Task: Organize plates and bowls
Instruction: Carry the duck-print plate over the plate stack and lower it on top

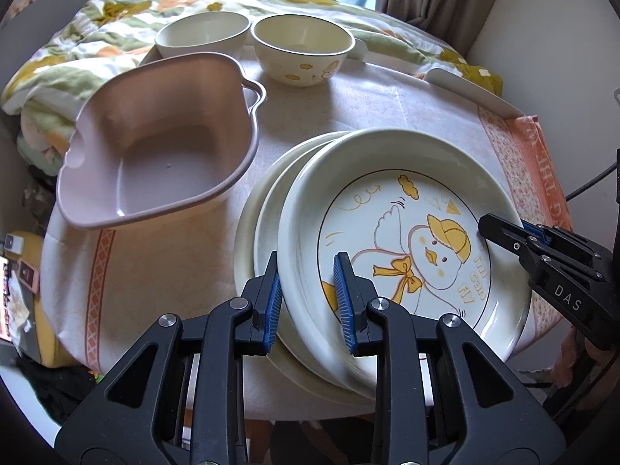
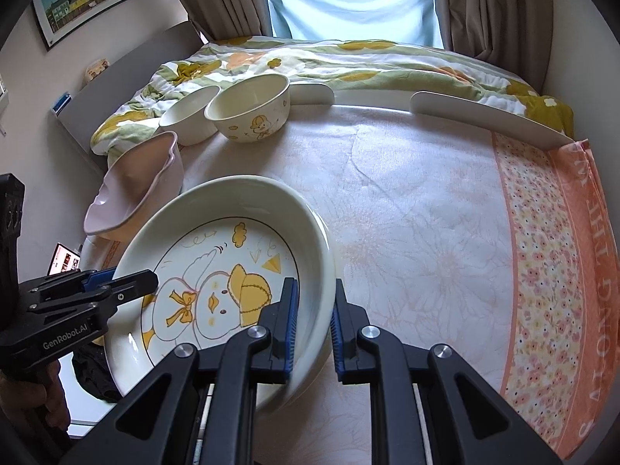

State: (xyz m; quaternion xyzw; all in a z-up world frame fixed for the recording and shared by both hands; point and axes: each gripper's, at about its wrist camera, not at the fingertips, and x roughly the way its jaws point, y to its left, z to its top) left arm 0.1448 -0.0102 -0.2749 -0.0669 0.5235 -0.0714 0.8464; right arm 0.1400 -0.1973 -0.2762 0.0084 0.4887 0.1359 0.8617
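The jaws of the left gripper are closed narrowly over the near rim of the duck-printed plate, one blue pad under the rim's outer side and one inside the well. The jaws of the right gripper are clamped nearly shut on the opposite rim of the same plate, one pad against the inner wall and one outside. The plate is thus held from both sides and tilted, its left edge overlapping the stack of plates that lies on the cloth-covered counter; whether it already rests on the stack cannot be told.

The step in hand is judged to be the setting of this plate onto the stack. For the next move, the plate would need to be levelled and centred over the plates below, lowered until its foot is seated, and only then released by both jaws, since an early release on one side could let it slide off the stack.

Beside the stack, to the left, a pink basin stands empty. Two cream bowls remain apart at the far edge of the counter, touching or nearly so, with a flowered quilt behind them. They are taken to be still unsorted.
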